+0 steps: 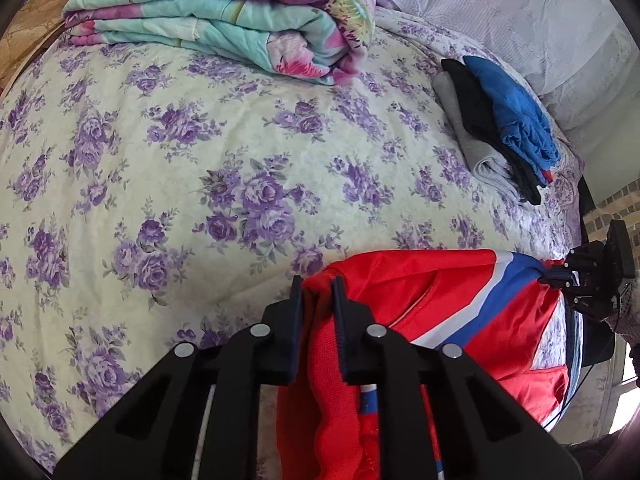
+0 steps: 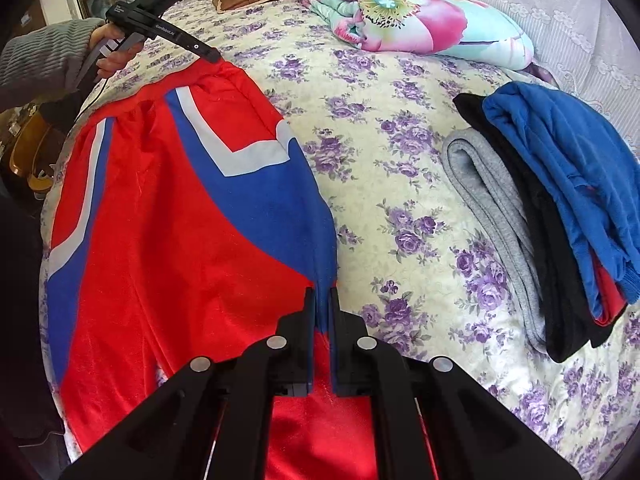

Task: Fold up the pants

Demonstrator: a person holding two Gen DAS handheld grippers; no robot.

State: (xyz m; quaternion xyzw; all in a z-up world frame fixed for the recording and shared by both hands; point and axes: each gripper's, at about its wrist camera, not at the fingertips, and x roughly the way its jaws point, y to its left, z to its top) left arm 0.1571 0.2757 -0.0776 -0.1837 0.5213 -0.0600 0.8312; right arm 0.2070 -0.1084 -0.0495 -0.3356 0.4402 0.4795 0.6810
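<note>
Red/blue/white pants spread on near edge of bed. Left gripper jaws clamped on red waistband; right gripper jaws pinching blue fabric edge.

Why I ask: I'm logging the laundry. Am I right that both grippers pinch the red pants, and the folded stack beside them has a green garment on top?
Not quite: the top garment of the folded stack is blue, not green, as the right wrist view shows. The rest holds: left gripper and right gripper both pinch the red pants.
</note>
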